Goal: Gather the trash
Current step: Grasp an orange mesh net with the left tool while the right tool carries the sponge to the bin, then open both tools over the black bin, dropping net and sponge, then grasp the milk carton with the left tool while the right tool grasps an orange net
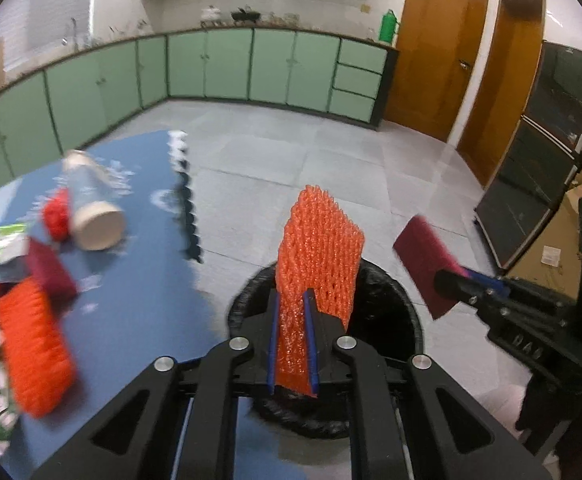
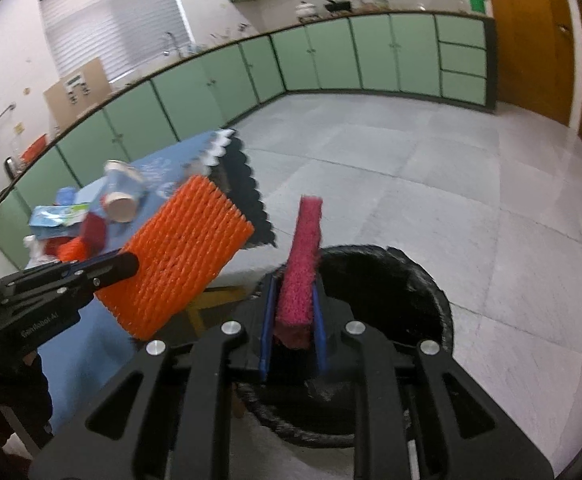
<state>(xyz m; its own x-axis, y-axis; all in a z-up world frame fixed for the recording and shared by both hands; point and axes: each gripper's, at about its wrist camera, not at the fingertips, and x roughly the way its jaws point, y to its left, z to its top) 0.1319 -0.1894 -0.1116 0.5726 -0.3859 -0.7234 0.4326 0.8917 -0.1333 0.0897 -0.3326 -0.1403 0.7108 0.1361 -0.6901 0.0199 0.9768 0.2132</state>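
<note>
Both grippers carry trash off the table (image 1: 131, 320) edge toward the bin (image 2: 431, 280); left gripper (image 1: 291, 332) jaws clamp orange foam netting (image 1: 319, 248) above it; right gripper (image 2: 293, 320) jaws pinch a pink pad (image 2: 303, 256), probably for dropping.

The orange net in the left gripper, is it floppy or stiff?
Probably springy, fairly stiff: the orange net stands upright above the left gripper. Likely light, being open mesh. It squashes where the pads pinch it.
</note>
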